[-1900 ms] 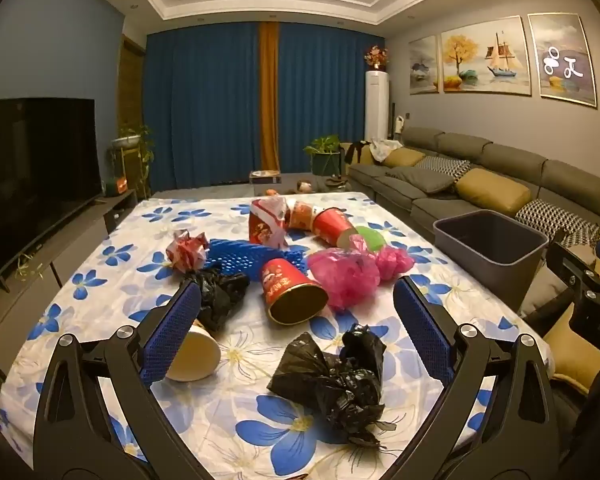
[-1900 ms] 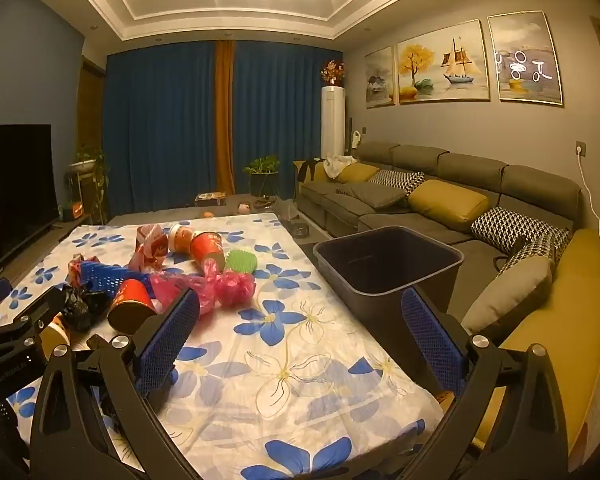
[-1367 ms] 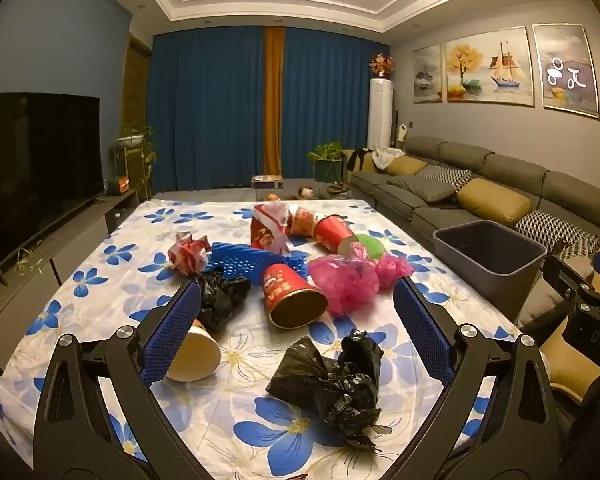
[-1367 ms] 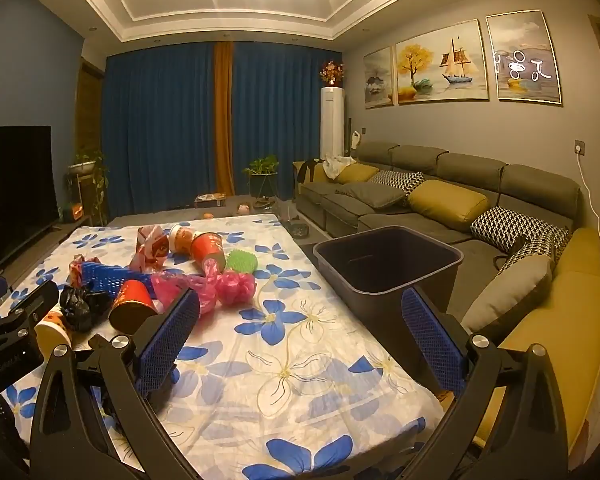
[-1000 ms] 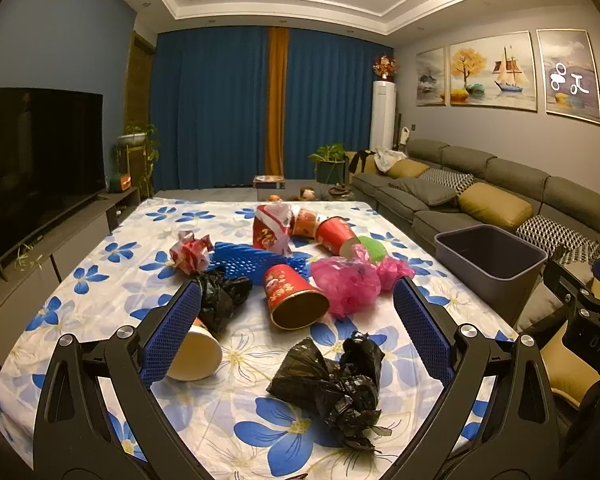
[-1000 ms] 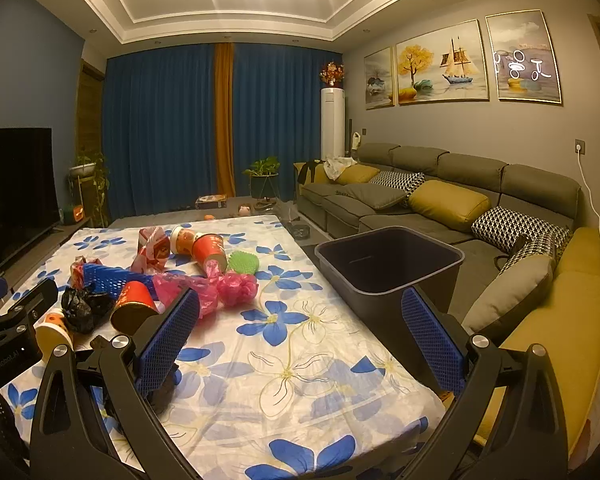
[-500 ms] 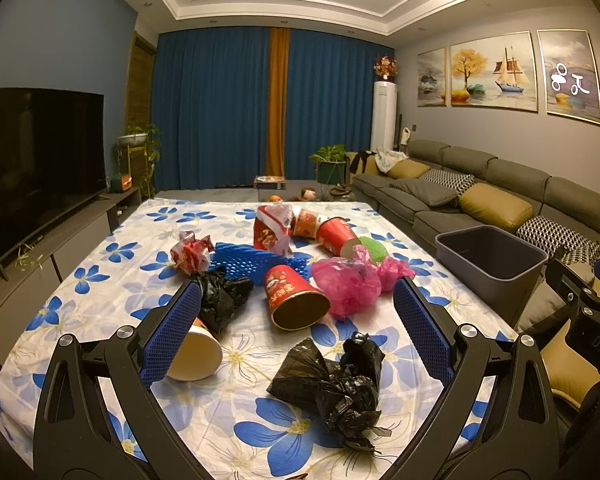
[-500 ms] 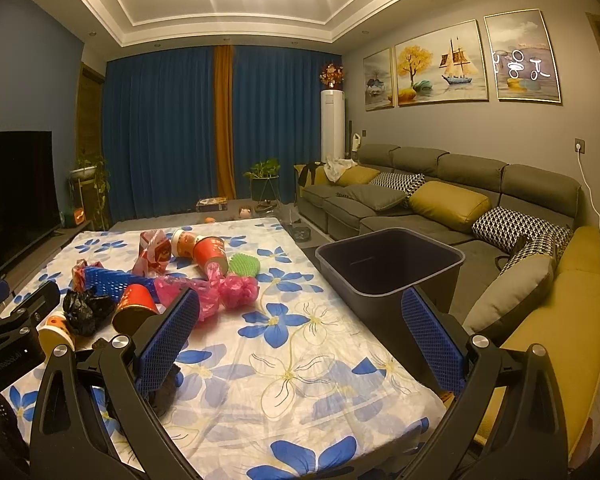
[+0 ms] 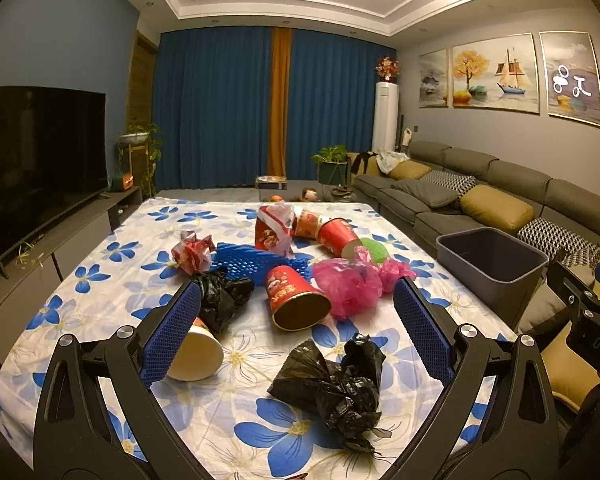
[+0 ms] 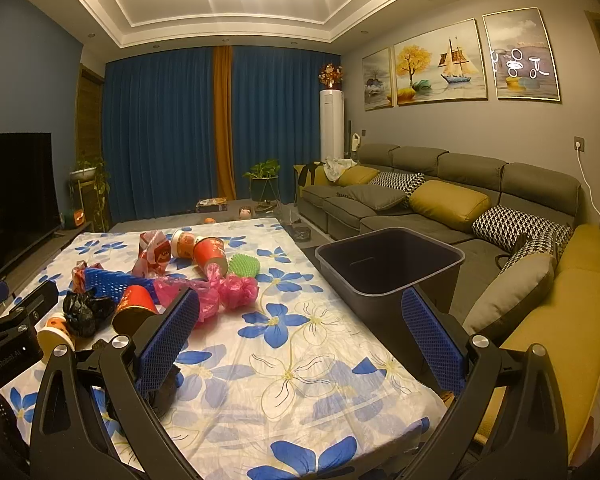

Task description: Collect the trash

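A long grey sofa (image 10: 440,196) is running down the right side of the room, and nearer in, a table under a white cloth with blue flowers (image 9: 100,264) is taking up the middle. A dark grey bin (image 10: 388,264) is standing just beside the table's right edge, open at the top. The trash is lying scattered across the cloth: a blue mesh sheet (image 9: 252,262) is spreading out in the far middle, a pink plastic bag (image 9: 348,284) is sitting to its right, and a crumpled black bag (image 9: 336,388) is lying nearest. A red paper cup (image 9: 294,300) is lying on its side between them, and a white-rimmed cup (image 9: 196,354) is resting at the near left. The left gripper (image 9: 296,332) is hovering over the near trash with its jaws spread wide, gripping nothing. The right gripper (image 10: 300,340) is hanging over the table's right edge, equally wide apart and empty.
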`<state>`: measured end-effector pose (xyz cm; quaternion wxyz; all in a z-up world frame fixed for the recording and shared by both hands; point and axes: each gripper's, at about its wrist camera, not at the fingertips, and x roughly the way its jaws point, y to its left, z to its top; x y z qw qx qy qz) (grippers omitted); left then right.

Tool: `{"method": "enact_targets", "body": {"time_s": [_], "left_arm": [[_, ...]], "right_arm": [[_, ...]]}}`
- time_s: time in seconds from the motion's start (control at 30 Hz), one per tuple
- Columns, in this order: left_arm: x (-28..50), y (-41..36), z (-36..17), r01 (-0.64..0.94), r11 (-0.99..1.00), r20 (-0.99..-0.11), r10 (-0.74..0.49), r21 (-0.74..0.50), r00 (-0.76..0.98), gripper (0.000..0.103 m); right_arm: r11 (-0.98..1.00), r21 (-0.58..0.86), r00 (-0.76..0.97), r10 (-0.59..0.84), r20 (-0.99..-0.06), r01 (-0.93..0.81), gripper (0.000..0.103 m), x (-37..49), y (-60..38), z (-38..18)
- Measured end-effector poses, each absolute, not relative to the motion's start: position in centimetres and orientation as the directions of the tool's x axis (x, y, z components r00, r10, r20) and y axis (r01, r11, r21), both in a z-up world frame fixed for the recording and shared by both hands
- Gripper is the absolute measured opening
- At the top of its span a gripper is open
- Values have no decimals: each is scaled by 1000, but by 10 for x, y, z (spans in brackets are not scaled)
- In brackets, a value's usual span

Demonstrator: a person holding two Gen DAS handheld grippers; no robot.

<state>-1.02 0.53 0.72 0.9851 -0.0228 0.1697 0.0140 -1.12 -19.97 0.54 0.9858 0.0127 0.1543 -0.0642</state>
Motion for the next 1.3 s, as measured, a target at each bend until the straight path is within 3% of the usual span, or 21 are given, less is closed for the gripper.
{"method": "enact_targets", "body": {"time_s": [1.3], "left_arm": [[-10, 7, 8, -39, 998, -336, 22, -43, 942, 95]], "right_arm": [[992, 11, 948, -115, -296, 124, 98, -10, -198, 8]]}}
